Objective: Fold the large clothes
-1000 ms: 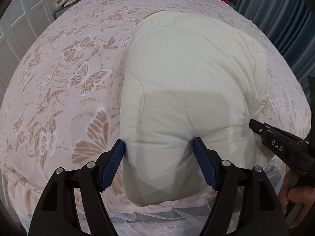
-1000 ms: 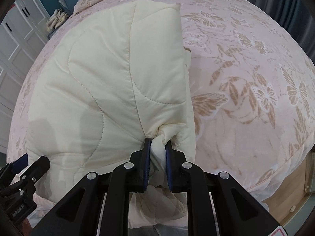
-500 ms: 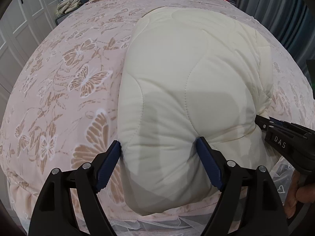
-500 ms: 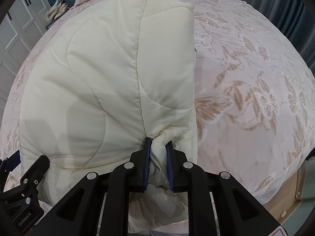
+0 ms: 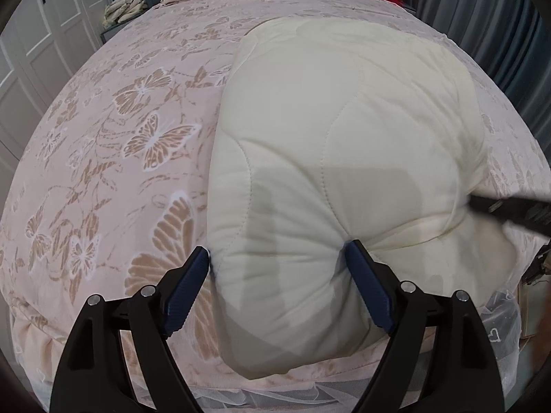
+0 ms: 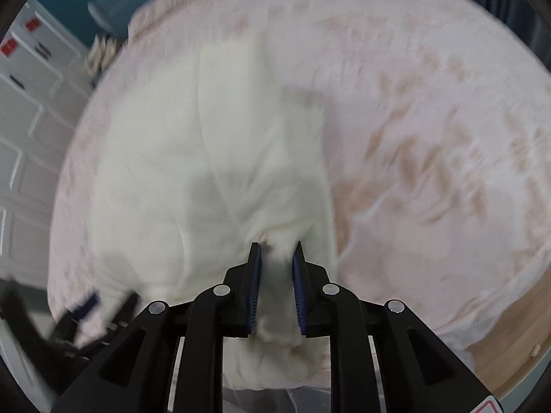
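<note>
Pink butterfly-print bedspread [image 5: 113,158] is covering a bed that fills both views, white cupboard doors [image 5: 38,69] standing off to one side and grey curtains [image 5: 482,10] to the other. Cream quilted garment [image 5: 337,144] is lying folded on the near half of the bed, its near end hanging over the edge. Left tool [image 5: 277,261] is straddling the garment's near corner; its jaws have just been opening and are standing wide apart, padding bulging between them. Right tool [image 6: 277,268] is pinching a bunched fold of the garment between nearly closed jaws; that view is blurred.
</note>
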Motion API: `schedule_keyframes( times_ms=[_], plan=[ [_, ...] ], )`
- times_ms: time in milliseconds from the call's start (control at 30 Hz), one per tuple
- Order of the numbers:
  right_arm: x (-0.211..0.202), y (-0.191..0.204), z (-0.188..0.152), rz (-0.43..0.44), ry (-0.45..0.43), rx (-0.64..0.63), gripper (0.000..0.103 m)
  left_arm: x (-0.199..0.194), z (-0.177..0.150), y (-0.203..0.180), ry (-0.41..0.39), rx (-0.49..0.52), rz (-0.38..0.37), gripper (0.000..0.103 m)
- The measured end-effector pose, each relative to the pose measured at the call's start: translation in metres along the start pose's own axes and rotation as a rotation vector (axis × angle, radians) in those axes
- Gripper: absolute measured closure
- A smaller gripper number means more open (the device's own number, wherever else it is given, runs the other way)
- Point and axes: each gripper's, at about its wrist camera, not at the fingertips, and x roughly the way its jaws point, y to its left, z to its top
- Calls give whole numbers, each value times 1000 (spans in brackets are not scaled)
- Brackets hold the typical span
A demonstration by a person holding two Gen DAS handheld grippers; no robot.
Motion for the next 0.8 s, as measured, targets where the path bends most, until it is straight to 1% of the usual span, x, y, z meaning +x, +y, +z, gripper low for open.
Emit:
schedule_keyframes(
  times_ms=[33,100,167,200,267,367,400,500,700,800],
  plan=[
    [-12,4,7,-28,-40,-17,86,0,0,2,2,-2,-2,23],
    [-27,15,23,-40,-86,-48,86,1,-1,2,0,-7,-2,22],
    [-27,27,34,-47,-96,-81,86,1,-1,2,-6,-7,7,22],
    [-23,35,39,-66,-98,-103,86,1,-1,1,-7,-7,11,22],
    [-7,44,46,-94,-83,-126,86,-1,1,2,-5,-5,7,22],
    [20,47,53,-120,-38,-116,87,-2,3,5,1,-10,-7,22],
    [32,46,53,-130,-18,-112,87,-2,4,6,4,-11,-12,22],
    [49,41,47,-132,10,-90,87,-2,4,6,4,-11,-15,21],
    [70,38,42,-149,44,-89,88,0,5,6,10,-27,-28,18],
    [79,39,39,-166,48,-95,88,1,5,6,10,-29,-31,16]
  ],
)
